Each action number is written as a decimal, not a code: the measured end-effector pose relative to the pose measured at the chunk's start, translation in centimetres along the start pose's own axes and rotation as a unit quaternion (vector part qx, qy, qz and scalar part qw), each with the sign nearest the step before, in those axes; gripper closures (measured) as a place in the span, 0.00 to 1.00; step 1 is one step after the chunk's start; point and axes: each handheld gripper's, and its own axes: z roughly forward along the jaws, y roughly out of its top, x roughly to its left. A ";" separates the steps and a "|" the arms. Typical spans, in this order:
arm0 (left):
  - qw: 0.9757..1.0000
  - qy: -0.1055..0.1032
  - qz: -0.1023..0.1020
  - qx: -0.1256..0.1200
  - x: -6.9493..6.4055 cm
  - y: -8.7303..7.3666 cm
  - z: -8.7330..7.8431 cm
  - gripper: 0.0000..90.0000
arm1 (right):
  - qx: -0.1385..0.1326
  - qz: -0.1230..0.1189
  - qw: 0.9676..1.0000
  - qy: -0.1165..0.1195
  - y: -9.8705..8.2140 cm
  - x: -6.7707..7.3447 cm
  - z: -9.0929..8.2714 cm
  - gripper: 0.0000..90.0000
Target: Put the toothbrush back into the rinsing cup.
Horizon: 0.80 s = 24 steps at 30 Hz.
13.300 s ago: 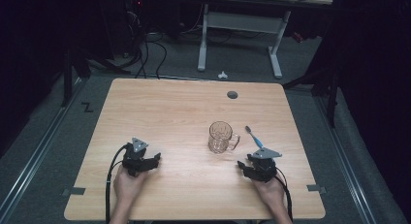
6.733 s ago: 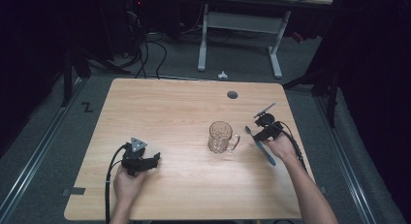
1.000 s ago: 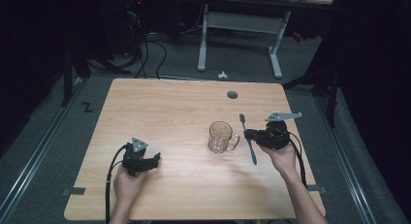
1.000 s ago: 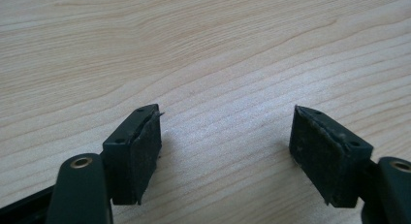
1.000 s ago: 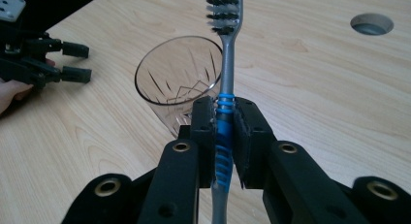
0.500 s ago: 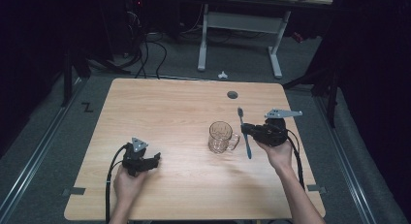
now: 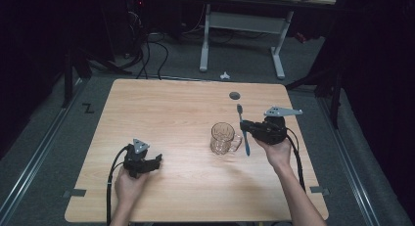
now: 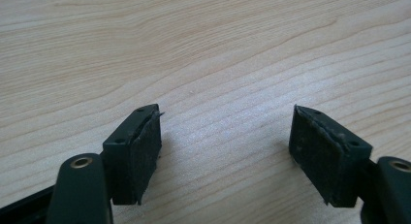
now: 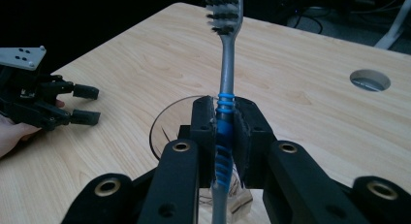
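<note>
You're in a lab or test room, not a home. Your tabletop [image 7: 166,113] is plain light wood w/ a round cable hole [image 7: 234,95], standing alone on grey carpet [image 7: 44,152]. Tape marks [image 7: 88,108] sit on the floor beside it, and metal rails [image 7: 29,160] run along both sides. Behind you've got a height-adjustable desk frame [image 7: 240,30], white legs, plus loose black cables [image 7: 147,50] on the floor. Surroundings are dark, lit mostly over the tabletop.
</note>
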 end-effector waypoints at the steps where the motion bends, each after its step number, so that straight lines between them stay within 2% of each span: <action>1: 1.000 0.000 0.000 0.000 0.0 0.0 0.0 0.31 | -0.001 -0.001 1.000 0.000 0.1 0.1 0.0 0.89; 10: 1.000 0.001 -0.001 -0.001 0.0 0.0 0.0 0.31 | -0.017 -0.014 1.000 -0.004 1.0 0.4 0.0 0.89; 24: 1.000 0.000 0.001 -0.001 -0.1 0.0 0.0 0.31 | -0.030 -0.013 0.999 -0.018 2.0 0.0 0.5 0.89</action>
